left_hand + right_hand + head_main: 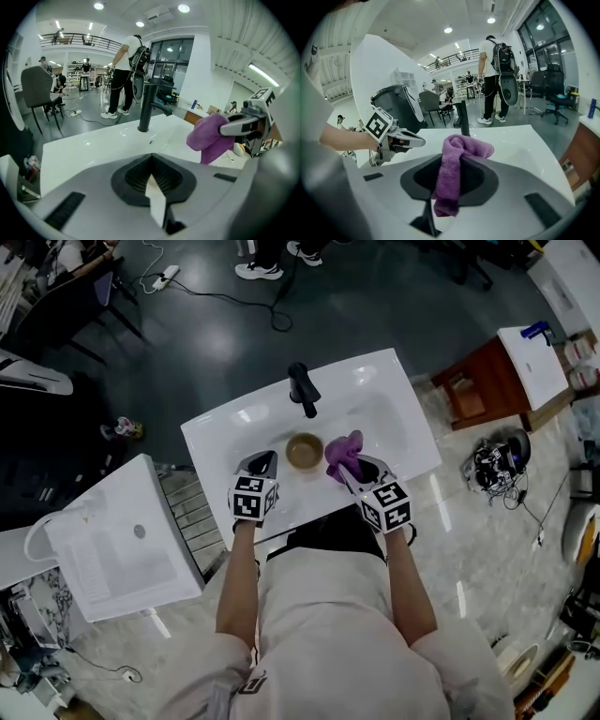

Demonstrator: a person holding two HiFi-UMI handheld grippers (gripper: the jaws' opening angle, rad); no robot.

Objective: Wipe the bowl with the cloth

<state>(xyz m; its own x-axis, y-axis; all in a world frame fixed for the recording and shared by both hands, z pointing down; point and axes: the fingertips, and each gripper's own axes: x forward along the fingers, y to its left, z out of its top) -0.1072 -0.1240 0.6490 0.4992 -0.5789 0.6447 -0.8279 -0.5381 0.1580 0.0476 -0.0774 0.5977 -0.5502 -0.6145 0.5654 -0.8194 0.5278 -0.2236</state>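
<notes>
Holding purple cloth in right gripper, jaws clamped on it, bunched end poking past the tips. Holding left gripper shut and empty, just left of brown bowl. With bowl upright in white sink, between both grippers, near black faucet. With cloth just beside bowl's right rim, contact unclear.
</notes>
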